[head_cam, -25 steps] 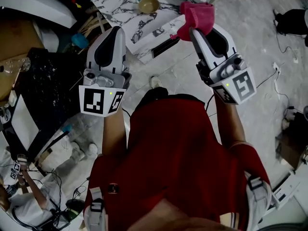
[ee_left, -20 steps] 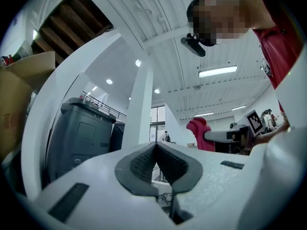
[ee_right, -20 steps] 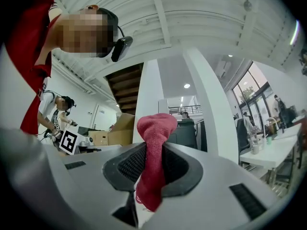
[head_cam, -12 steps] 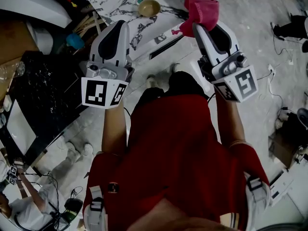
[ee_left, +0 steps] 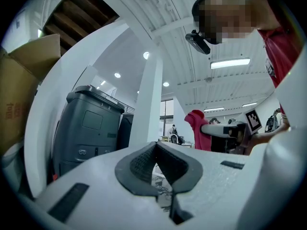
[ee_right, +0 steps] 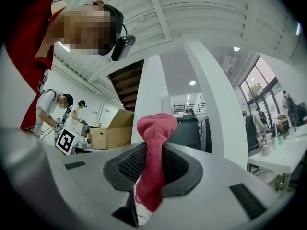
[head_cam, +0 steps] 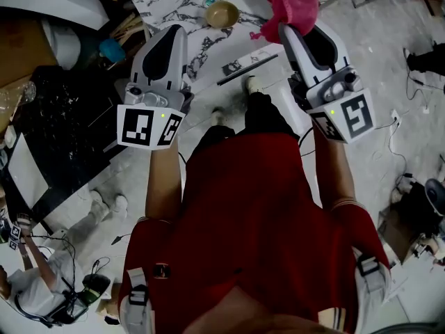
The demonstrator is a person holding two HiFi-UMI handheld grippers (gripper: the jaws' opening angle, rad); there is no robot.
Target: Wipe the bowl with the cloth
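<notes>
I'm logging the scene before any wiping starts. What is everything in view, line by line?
bowl: one, tan, on the marbled table
marbled table: one, white with dark veins, ahead of the person
cloth: one, pink-red, pinched in the right tongs
dark table: one, black, at the person's left
cardboard box: one, brown, background of the right gripper view
grey machine: one, dark grey, beside a white pillar
bystanders: two, light tops, left of the box
shirt: one, red, on the person
left tongs: one, white and grey, shut, empty
right tongs: one, white and grey, shut on the cloth
</notes>
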